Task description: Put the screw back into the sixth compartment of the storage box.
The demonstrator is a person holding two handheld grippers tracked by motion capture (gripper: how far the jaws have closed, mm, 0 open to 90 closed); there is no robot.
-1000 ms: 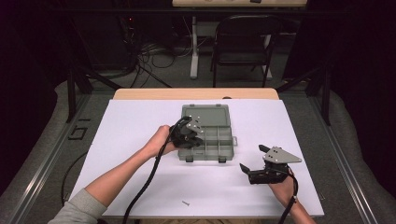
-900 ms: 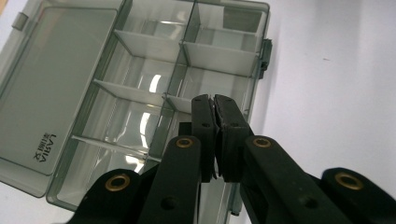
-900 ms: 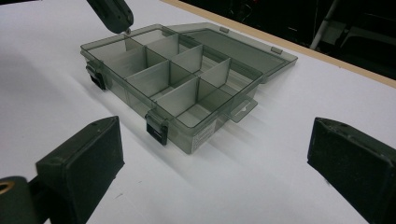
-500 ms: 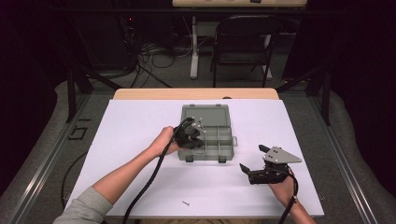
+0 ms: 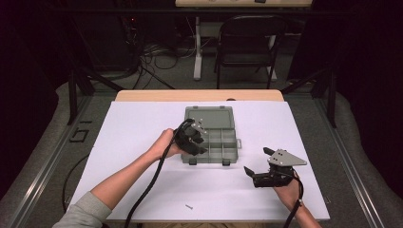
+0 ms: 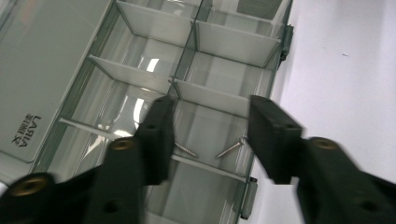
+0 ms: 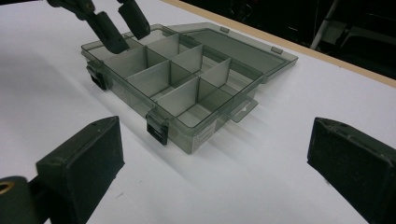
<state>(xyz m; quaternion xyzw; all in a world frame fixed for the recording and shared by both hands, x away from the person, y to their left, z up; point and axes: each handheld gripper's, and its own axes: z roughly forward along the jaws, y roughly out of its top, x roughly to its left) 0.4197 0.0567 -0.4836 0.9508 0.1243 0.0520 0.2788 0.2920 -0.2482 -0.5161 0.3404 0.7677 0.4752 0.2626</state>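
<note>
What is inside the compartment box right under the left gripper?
Two screws lie in the compartment box below the open left gripper. Its fingers cover part of that compartment's floor.

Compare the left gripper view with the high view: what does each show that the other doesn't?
Left gripper view: two screws lying in one compartment, under the left claw, whose jaws have just been opening with nothing between them. High view: a loose screw on the table, the right claw, a chair. Both: the open box.
</note>
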